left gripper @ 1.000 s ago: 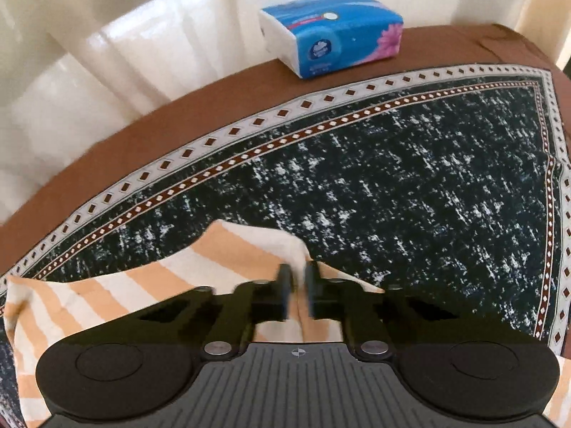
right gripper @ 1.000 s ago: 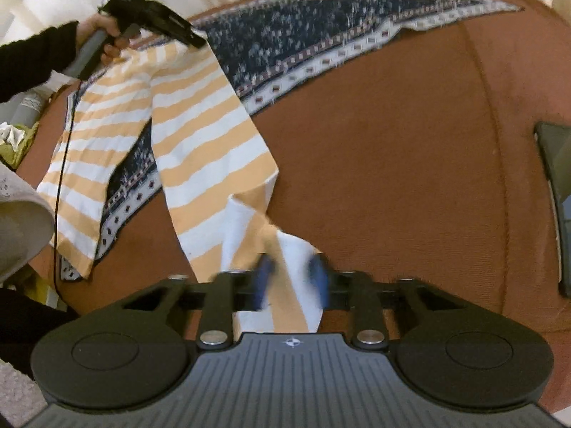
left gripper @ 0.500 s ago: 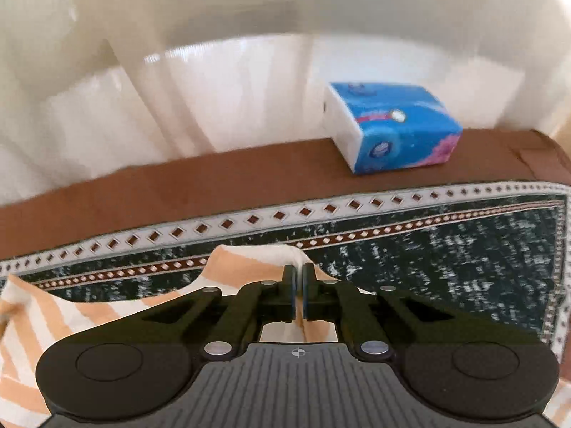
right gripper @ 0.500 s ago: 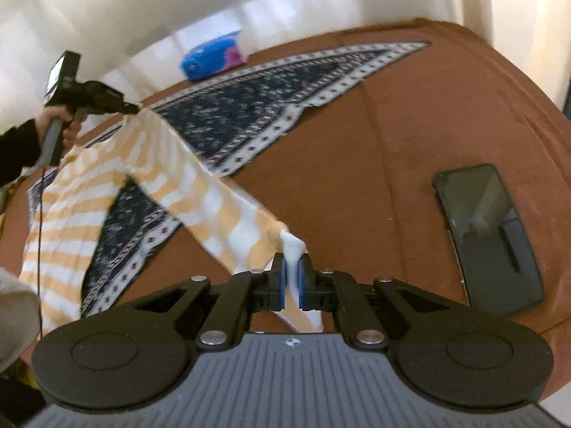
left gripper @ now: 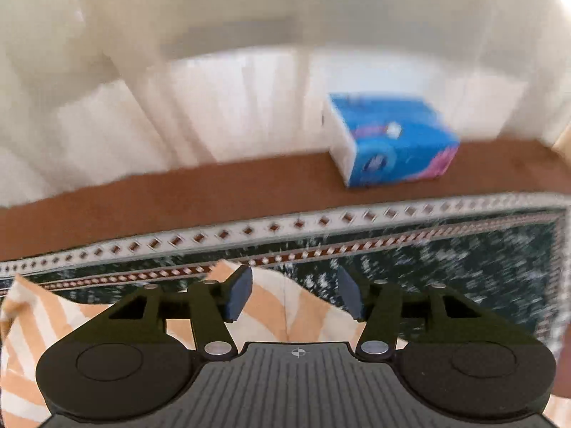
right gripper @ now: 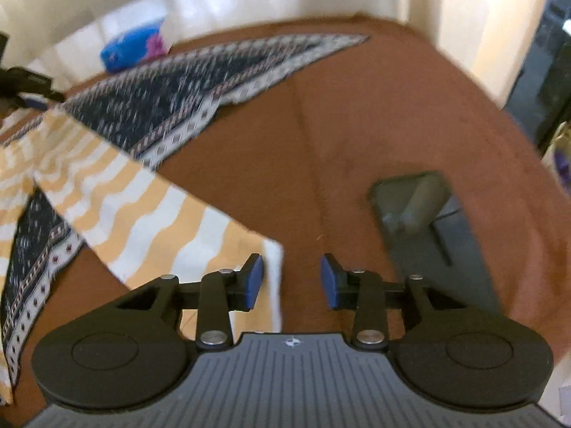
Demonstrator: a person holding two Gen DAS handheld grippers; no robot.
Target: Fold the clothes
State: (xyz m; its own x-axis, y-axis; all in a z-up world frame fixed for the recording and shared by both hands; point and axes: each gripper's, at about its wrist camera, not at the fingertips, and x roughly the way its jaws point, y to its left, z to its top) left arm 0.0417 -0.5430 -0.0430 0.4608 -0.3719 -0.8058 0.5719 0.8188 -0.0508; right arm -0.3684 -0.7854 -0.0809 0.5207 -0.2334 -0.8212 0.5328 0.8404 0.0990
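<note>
Now both claws gape apart: left claw (left gripper: 294,294) over the striped cloth (left gripper: 274,306); right claw (right gripper: 291,281) beside its corner, phone (right gripper: 424,228) at 2 o'clock.

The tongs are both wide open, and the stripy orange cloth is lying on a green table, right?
Not quite. The table is brown, not green, as the right wrist view shows. The rest holds: the left tongs and right tongs are both wide open, and the stripy orange cloth lies on the table.
</note>
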